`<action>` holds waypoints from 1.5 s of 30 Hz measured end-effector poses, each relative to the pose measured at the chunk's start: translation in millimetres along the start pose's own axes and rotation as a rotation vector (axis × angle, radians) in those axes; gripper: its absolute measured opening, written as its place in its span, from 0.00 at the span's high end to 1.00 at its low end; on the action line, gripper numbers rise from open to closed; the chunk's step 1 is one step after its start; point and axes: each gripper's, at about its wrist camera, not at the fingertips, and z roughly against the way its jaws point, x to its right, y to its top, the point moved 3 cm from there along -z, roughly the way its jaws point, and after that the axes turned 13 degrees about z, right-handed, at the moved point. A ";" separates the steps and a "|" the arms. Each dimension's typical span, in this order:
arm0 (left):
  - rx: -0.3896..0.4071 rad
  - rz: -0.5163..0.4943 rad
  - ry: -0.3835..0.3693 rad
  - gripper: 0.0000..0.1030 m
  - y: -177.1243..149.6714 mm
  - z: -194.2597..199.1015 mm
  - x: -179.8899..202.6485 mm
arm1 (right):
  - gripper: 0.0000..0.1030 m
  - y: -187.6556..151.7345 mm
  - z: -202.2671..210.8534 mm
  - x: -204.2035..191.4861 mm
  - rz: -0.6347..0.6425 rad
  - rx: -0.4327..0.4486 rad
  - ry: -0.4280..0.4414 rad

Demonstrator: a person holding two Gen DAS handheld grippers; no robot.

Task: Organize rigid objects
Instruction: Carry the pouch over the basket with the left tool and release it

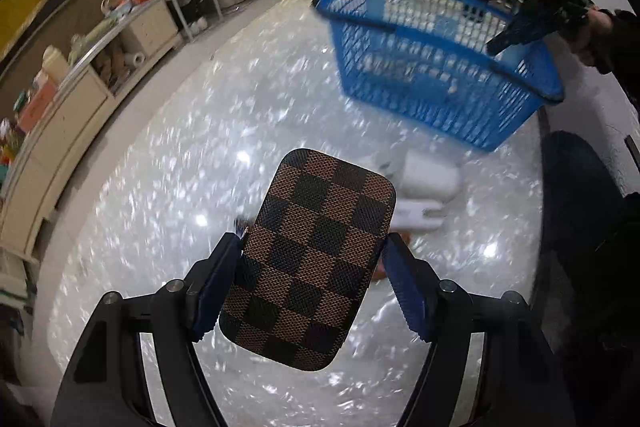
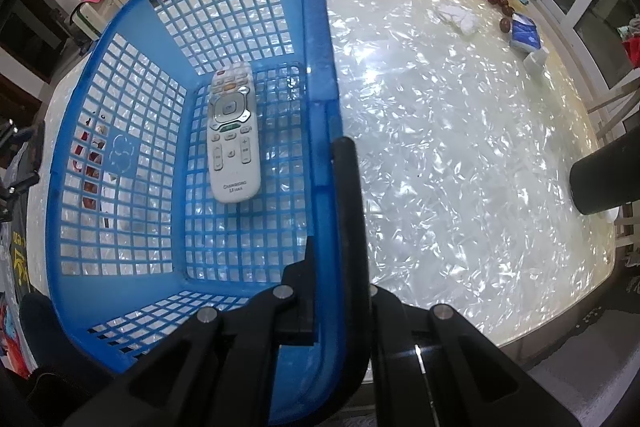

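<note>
The left gripper (image 1: 312,279) is clamped on a checkered case (image 1: 308,263) above the table (image 1: 160,187); the right gripper (image 2: 332,227) pinches the rim of the blue basket (image 2: 120,107), which holds a remote (image 2: 232,135)

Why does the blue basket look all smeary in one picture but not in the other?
Left wrist view: the blue basket and shiny table are streaked with motion blur, while the checkered case stays sharp. Right wrist view: the basket and white remote look crisp, with glare on the tabletop.
</note>
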 end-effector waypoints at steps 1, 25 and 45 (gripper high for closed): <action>0.013 -0.009 0.001 0.26 7.9 4.5 5.4 | 0.97 -0.2 0.6 -0.5 0.001 0.000 0.001; 0.153 -0.196 -0.129 0.26 148.1 -9.3 145.5 | 0.97 -6.9 8.8 -8.4 0.017 0.037 -0.013; -0.041 -0.301 -0.081 0.26 183.6 -132.5 173.0 | 0.96 -8.3 12.0 -6.5 0.003 0.066 0.016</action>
